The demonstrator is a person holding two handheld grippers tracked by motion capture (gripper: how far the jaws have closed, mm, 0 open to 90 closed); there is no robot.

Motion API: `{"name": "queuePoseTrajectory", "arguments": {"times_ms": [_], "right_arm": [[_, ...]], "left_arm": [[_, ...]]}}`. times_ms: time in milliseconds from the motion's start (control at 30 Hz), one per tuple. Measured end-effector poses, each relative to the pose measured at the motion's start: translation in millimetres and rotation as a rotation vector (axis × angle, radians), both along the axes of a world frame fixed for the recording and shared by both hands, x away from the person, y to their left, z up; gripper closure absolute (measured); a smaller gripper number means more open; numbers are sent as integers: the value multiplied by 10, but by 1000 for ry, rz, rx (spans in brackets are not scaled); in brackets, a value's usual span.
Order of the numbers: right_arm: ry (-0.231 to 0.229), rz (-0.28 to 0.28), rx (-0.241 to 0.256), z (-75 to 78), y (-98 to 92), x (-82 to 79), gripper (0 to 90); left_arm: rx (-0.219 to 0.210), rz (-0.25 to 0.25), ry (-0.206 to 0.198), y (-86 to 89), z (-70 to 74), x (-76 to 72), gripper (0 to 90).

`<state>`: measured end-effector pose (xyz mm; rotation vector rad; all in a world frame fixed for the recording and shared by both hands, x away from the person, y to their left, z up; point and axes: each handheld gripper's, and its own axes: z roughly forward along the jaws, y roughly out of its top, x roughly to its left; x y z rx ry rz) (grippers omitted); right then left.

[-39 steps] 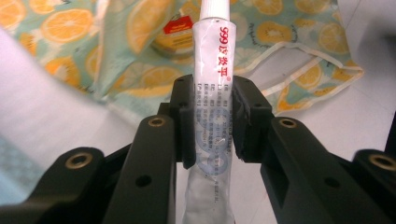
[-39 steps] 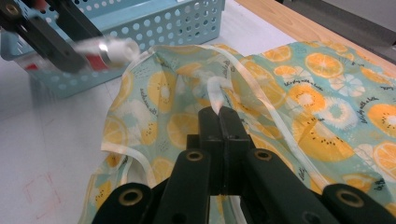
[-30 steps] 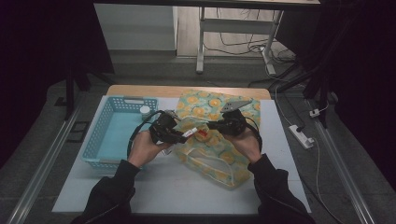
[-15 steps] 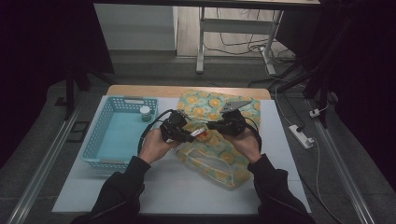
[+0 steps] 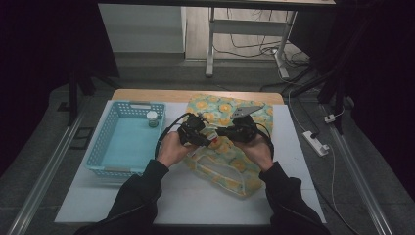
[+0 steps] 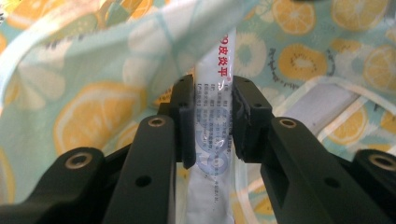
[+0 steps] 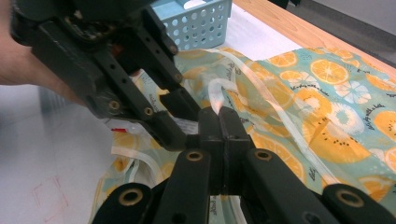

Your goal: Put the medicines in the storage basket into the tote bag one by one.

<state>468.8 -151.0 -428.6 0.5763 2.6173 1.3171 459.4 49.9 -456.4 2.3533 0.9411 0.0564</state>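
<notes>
A fruit-print bag [image 5: 229,164] lies on the white table [image 5: 191,200], right of centre. My left gripper [image 5: 209,140] is shut on a white tube [image 6: 212,140] with red print, held at the bag's opening; the print fabric [image 6: 93,107] hangs just beyond the tube's tip. My right gripper [image 7: 218,114] is shut on the bag's translucent white strap [image 7: 261,100] and lifts that edge. In the high view the right gripper [image 5: 224,132] meets the left one tip to tip over the bag. The left gripper's black body [image 7: 102,60] stands close on the left in the right gripper view.
A blue basket [image 5: 103,142] stands left of the bag with a small capped jar [image 5: 152,118] in its far right corner. The table's wooden far edge [image 5: 195,95] runs behind. A power strip [image 5: 315,142] lies on the floor at the right.
My left gripper has moved right with the tube, from beside the basket to the bag's opening. The right gripper has kept its hold on the strap.
</notes>
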Motion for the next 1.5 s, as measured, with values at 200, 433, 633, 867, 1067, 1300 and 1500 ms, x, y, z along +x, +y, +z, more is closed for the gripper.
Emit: {"name": "queuePoseTrajectory", "arguments": {"times_ms": [200, 433, 633, 867, 1067, 1300, 1500], "right_arm": [[-1, -1, 1, 4, -9, 6, 900], [1, -8, 1, -2, -25, 22, 900], [5, -8, -9, -24, 0, 24, 900], [8, -8, -15, -45, 15, 28, 900], [9, -9, -19, -57, 25, 28, 900], [9, -10, -27, -85, 34, 35, 900], [7, -11, -28, -93, 39, 32, 900]], "left_arm": [[10, 5, -6, -68, 17, 65, 720], [31, 34, -13, -110, -44, 172, 720], [22, 81, -25, -121, -115, 255, 719], [37, 109, -37, -120, -193, 326, 718], [36, 136, -41, -97, -274, 381, 717], [33, 163, -71, -83, -331, 424, 713], [3, 166, -79, -54, -305, 428, 567]]}}
